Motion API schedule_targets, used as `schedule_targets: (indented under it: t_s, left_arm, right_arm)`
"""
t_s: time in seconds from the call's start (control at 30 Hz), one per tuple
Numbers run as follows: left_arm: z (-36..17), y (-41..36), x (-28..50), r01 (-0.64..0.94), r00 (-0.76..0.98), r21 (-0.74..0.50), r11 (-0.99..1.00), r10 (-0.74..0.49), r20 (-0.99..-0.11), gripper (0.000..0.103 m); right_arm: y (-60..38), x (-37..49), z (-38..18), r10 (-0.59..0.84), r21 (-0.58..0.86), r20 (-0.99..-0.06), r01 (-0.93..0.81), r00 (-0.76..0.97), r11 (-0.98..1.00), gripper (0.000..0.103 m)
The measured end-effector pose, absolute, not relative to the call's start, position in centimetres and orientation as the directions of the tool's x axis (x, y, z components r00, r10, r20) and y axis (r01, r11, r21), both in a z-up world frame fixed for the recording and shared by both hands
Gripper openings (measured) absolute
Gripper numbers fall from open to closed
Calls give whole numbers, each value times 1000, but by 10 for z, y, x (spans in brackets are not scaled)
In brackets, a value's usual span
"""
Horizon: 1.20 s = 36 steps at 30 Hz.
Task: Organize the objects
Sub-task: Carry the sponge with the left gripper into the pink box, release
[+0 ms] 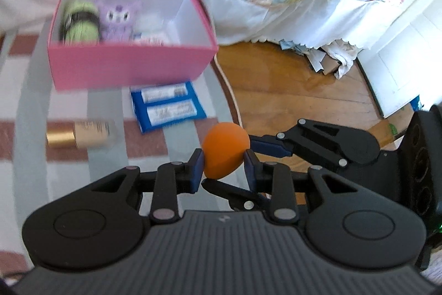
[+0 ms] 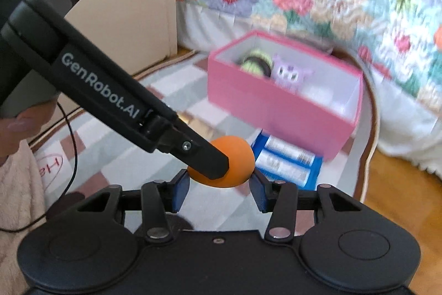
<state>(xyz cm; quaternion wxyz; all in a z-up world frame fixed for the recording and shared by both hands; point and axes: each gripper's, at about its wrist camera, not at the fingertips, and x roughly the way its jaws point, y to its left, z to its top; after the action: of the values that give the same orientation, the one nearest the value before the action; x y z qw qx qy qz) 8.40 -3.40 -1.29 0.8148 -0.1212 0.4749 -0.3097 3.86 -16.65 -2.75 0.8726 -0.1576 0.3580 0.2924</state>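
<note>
The blue-padded fingers (image 1: 196,166) of the left gripper (image 1: 224,166) pressed both sides of a smooth orange egg-shaped ball (image 1: 225,149) at centre frame, clenched on it. In the right wrist view, the right gripper (image 2: 220,191) had its fingers (image 2: 181,191) spread apart, released, with the same ball (image 2: 237,156) between and just above their tips; whether they touched it I cannot tell. Above the ball in both views sat a flat blue packet with two white labels (image 1: 168,106) on the striped rug (image 1: 33,101), just before an open pink cardboard box (image 1: 129,65) containing a purple owl toy (image 1: 118,18).
</note>
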Motion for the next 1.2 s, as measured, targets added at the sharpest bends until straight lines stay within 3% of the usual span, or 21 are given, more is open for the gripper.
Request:
schedule_targets:
  t_s: [0.23,0.53,0.9,1.2]
  left_arm:
    - [31,-44,112,441,424,-398,804,-578,-697,32]
    - [27,-35,194,321,439,-467,824,-567,-697,32]
    - [-40,-27,297,128,398,-503,854,-509,-763,33]
    - [-91,-18,327,-13,376,-498,867,-457,-806,35]
  right_arm:
    - [-167,69,21,416,-105,-668,-632,617,768,53]
    - [-157,136,36,427,-177,-639,-662,640,728,53]
    - [-147,261,-17,451,113,-723,-553,523,825,52]
    - [-130,300,-61,450,178,-759,-514,470,839,52]
